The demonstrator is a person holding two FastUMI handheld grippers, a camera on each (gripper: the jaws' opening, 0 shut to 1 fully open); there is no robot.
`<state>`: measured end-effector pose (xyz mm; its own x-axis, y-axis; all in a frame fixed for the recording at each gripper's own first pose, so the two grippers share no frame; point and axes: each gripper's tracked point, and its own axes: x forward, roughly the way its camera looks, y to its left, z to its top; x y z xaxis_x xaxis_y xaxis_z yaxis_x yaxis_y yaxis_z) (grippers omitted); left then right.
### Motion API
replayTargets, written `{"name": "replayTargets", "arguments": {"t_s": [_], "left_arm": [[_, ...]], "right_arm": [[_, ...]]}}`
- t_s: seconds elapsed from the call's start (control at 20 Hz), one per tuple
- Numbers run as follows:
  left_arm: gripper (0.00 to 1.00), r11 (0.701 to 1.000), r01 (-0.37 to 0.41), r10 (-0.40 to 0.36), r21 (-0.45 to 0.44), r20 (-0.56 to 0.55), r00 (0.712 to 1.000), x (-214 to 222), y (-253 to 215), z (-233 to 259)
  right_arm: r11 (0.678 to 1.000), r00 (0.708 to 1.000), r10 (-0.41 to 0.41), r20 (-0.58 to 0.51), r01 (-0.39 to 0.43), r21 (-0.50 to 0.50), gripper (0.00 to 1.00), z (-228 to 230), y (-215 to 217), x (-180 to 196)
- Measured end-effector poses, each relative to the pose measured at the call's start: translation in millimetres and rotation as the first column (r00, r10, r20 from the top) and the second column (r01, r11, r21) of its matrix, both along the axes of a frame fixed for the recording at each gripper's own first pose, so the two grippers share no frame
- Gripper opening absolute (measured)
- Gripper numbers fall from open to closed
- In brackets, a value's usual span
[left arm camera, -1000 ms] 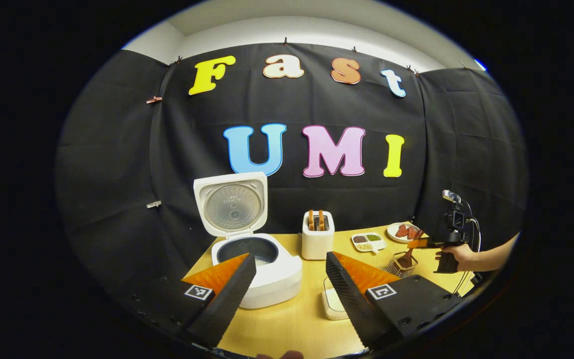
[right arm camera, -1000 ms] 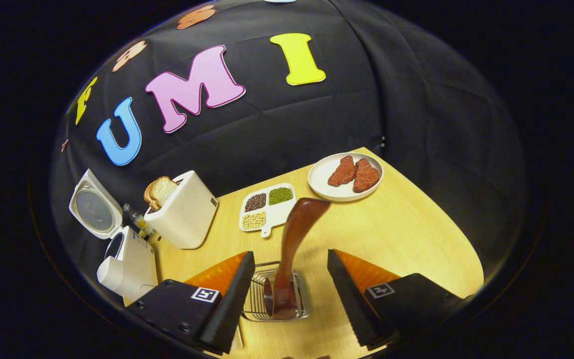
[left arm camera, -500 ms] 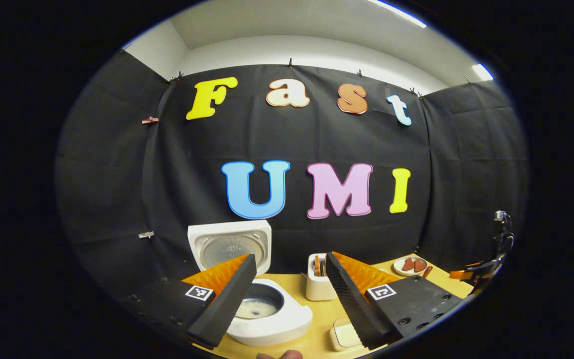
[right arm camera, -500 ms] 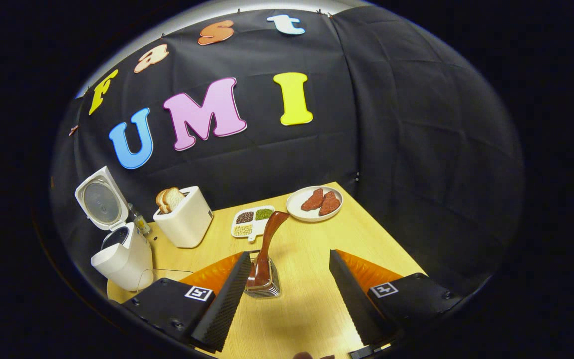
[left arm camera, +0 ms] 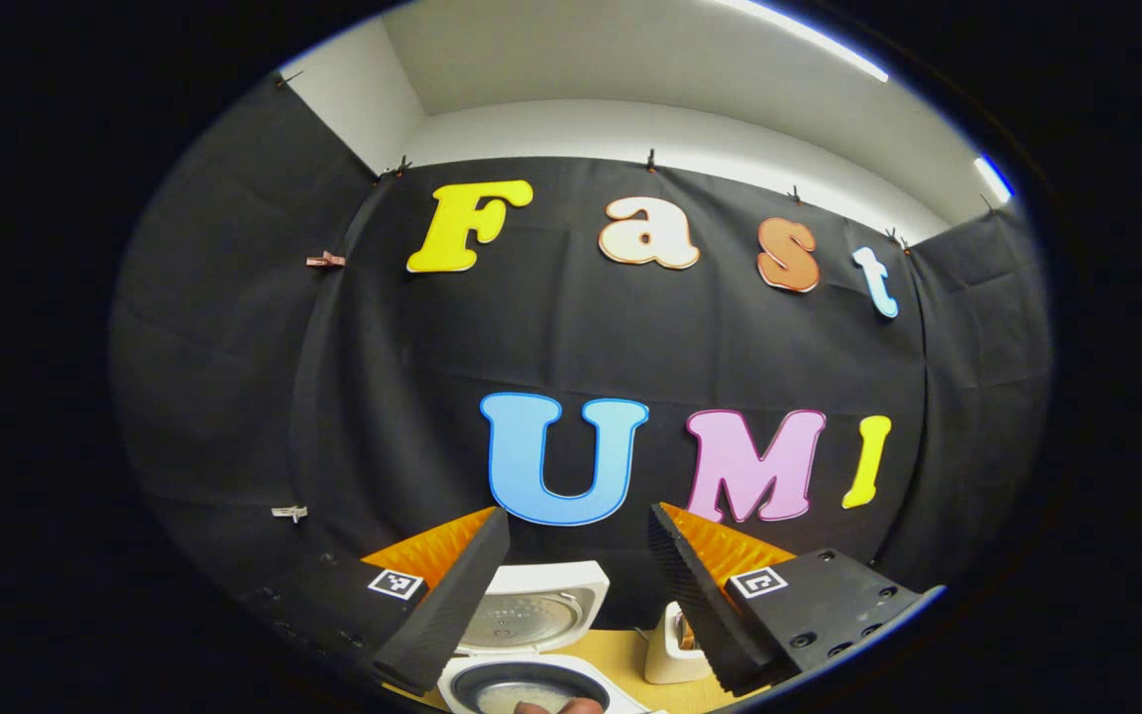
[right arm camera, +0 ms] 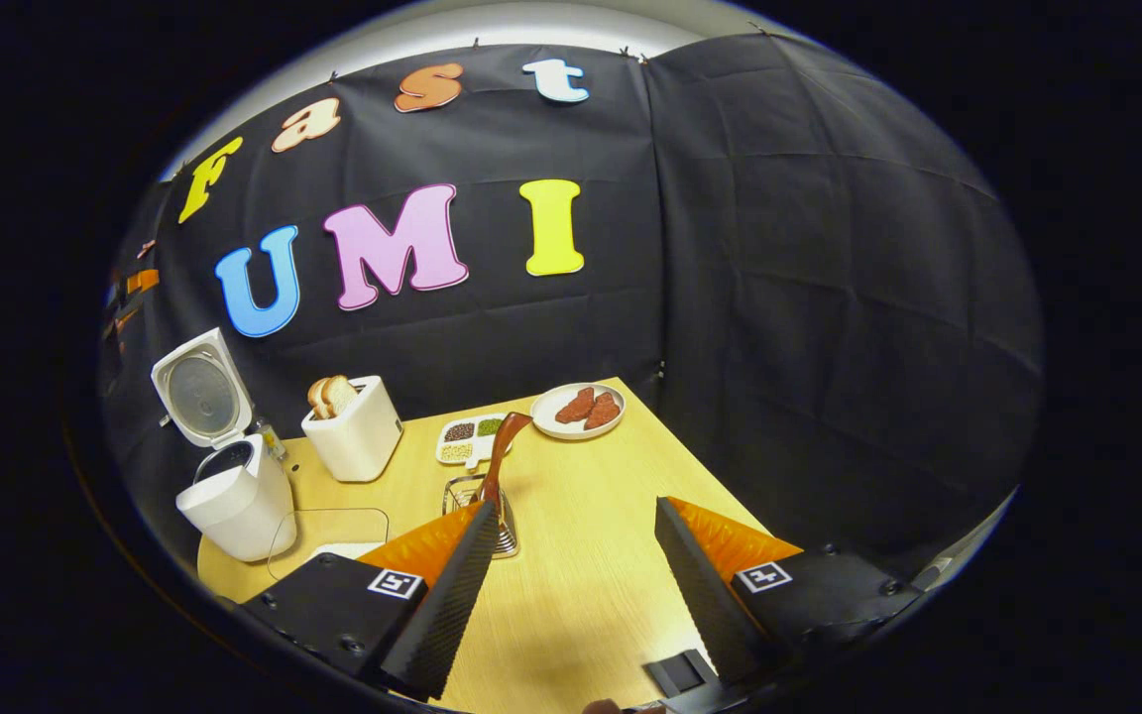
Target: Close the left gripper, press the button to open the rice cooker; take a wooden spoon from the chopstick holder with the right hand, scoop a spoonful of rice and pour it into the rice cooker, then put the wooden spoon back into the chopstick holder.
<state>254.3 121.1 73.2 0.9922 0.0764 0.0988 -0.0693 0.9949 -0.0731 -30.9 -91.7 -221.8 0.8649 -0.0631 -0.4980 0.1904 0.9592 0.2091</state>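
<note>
In the right gripper view the white rice cooker point(right arm camera: 234, 501) stands at the table's left end with its lid point(right arm camera: 199, 392) raised. The dark wooden spoon point(right arm camera: 502, 451) stands handle-down in the wire chopstick holder point(right arm camera: 477, 506), just beyond my left fingertip. My right gripper point(right arm camera: 576, 595) is open, holds nothing, and hangs above the table, back from the holder. In the left gripper view my left gripper point(left arm camera: 576, 605) is open and points up at the booth wall. The open cooker point(left arm camera: 521, 684) lies low between its fingers, with the lid point(left arm camera: 531, 617) upright behind the pot.
A white toaster point(right arm camera: 353, 436) with bread stands right of the cooker. Behind the holder are a divided dish of beans point(right arm camera: 467, 436) and a plate of red meat point(right arm camera: 581, 409). A clear-edged rice container point(right arm camera: 328, 535) lies before the cooker. A small black object point(right arm camera: 680, 674) sits at the near table edge.
Both grippers drew back and rose. The right one left the spoon standing in the holder and is now farther off. The left view tilted up toward the wall.
</note>
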Motion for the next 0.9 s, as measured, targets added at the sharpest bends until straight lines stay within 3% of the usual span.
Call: {"name": "replayTargets", "arguments": {"t_s": [0.25, 0.5, 0.65, 0.9], "left_arm": [[0.94, 0.999, -0.021, 0.023, 0.038, -0.051, 0.998, 75, 19, -27], [0.94, 0.995, -0.036, 0.049, 0.095, -0.138, 0.989, 124, 23, -68], [0.95, 0.991, -0.056, 0.079, 0.122, -0.192, 0.978, 137, 29, -89], [0.95, 0.990, -0.123, 0.138, 0.067, -0.315, 0.939, 133, 47, -135]], "right_arm": [[0.998, 0.998, -0.060, -0.015, 0.060, -0.033, 0.98, 8, -16, -38], [0.994, 0.994, -0.103, -0.037, 0.102, -0.046, 0.99, 10, -27, -70], [0.992, 0.993, -0.116, -0.031, 0.115, -0.046, 0.99, 14, -30, -82], [0.992, 0.993, -0.118, -0.032, 0.116, -0.046, 0.99, 15, -29, -82]]}}
